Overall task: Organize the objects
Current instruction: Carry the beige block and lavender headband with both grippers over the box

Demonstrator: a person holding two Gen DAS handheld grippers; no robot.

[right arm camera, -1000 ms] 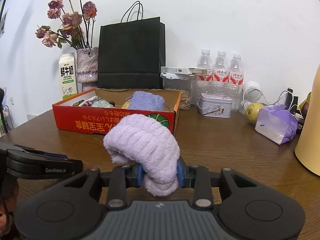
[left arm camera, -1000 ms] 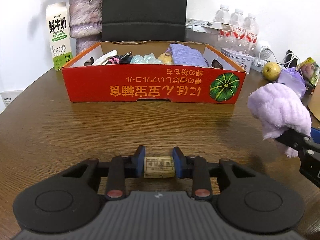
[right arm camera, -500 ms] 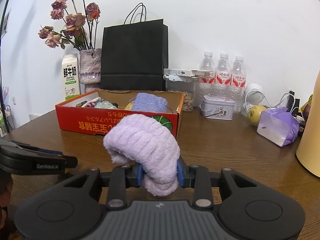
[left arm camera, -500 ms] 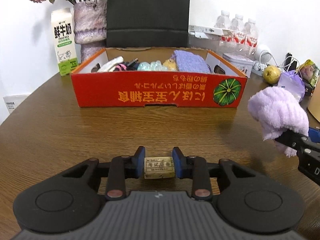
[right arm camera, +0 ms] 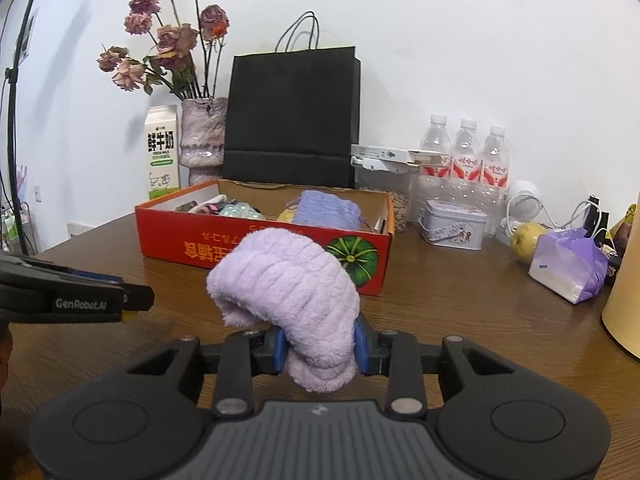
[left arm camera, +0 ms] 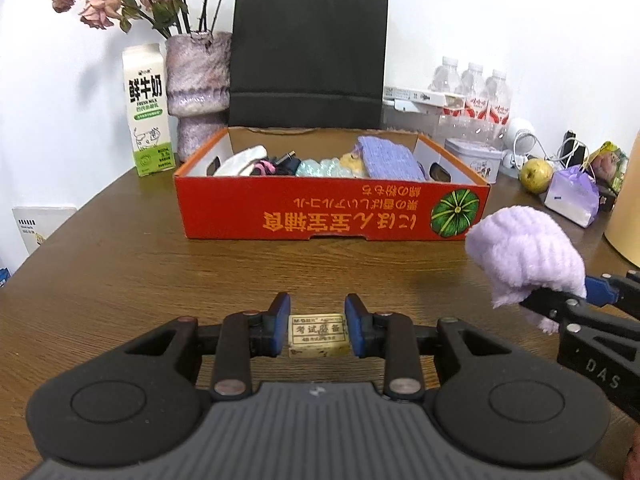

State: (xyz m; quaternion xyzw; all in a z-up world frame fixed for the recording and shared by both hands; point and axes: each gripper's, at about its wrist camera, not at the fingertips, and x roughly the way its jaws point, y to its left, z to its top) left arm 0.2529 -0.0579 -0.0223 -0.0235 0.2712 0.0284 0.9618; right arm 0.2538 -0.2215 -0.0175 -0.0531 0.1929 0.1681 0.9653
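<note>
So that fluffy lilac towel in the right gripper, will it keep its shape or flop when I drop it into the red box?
Likely floppy: the lilac towel bulges over the right gripper, with a loose fold drooping on one side. It looks plush and probably light, so it may unroll on landing. Slipping seems unlikely; both pads sink into the pile.

Bright even indoor light, soft shadows; sharp focus, fisheye-bent dark corners

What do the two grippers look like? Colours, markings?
Both match: the left gripper and right gripper have black linkage arms, blue jaw pads, silver pivot pins, round black discs and a ribbed grey base. White side lettering reads "GenRobot.AI" on the left, "DAS" on the right.
</note>
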